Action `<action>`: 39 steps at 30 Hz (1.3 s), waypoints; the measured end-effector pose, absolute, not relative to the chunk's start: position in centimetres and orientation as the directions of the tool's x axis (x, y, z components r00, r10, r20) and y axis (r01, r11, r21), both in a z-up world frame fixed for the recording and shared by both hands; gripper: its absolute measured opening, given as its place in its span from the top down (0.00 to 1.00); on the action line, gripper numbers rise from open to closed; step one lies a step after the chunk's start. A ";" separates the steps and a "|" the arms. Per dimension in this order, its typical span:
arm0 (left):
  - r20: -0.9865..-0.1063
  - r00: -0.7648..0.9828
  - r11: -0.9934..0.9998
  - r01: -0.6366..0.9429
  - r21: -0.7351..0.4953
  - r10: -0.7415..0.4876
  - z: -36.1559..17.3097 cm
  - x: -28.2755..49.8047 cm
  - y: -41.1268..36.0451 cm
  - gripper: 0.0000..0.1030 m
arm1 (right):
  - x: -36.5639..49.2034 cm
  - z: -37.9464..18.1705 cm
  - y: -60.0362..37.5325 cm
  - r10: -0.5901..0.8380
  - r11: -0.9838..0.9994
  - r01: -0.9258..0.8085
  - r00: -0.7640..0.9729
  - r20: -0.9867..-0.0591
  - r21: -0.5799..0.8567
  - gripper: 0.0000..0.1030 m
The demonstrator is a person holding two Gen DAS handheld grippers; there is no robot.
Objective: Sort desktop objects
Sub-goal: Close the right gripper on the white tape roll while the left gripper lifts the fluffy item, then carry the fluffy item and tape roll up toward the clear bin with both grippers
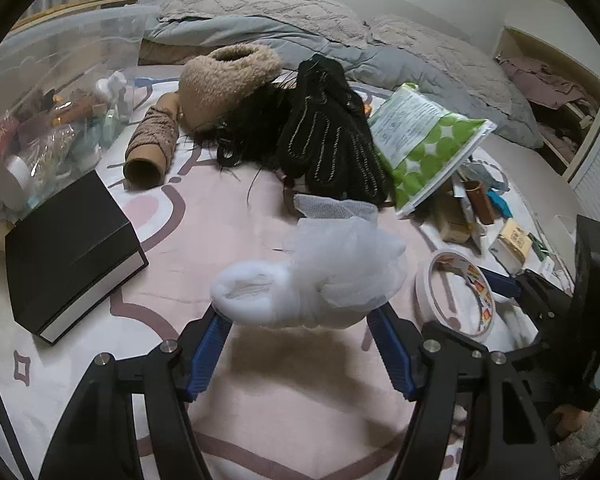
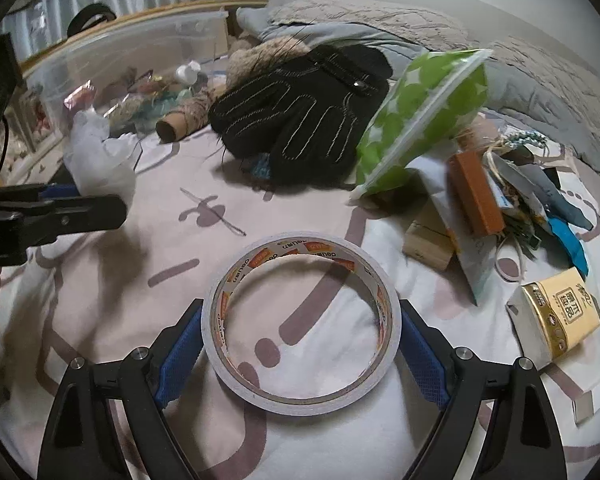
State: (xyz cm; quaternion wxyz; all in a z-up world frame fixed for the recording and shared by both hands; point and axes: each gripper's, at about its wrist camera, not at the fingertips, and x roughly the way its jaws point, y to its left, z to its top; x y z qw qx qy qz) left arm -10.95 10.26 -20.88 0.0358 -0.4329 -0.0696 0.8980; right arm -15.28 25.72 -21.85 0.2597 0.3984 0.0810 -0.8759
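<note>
Nearest, the left gripper (image 1: 300, 316) has its blue fingers closed on a white sock (image 1: 260, 298) with a frill of mesh, held up off the pink bedsheet (image 1: 300, 400) with its shadow below. To its right, the right gripper (image 2: 300, 332) has its fingers spread wide on either side of a tape roll (image 2: 300, 316), which lies flat on the sheet; both pads press against its rim. Left of the sock sits a black box (image 1: 72, 248). Farther back lie a twine spool (image 1: 152, 148), a black glove (image 1: 332, 148) and a green spotted pouch (image 1: 424, 140), with a yellow packet (image 2: 560, 316) and small clutter off to the right. A clear bin (image 1: 60, 60) of odds and ends stands far left, and grey pillows (image 1: 260, 12) lie at the back.
</note>
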 end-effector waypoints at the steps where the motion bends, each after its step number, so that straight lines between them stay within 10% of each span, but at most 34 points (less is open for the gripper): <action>1: -0.772 -0.623 -0.988 -0.013 -0.154 0.129 -20.6 -10.9 10.3 0.33 | -15.3 -21.7 25.8 -0.393 -0.854 0.516 -0.549 -0.737 0.071 0.12; 39: -0.592 -0.801 -0.994 -0.035 -0.101 0.088 2.1 -12.7 -1.1 0.33 | -14.2 2.3 21.0 -0.502 -0.838 0.539 -0.702 -0.505 0.083 0.12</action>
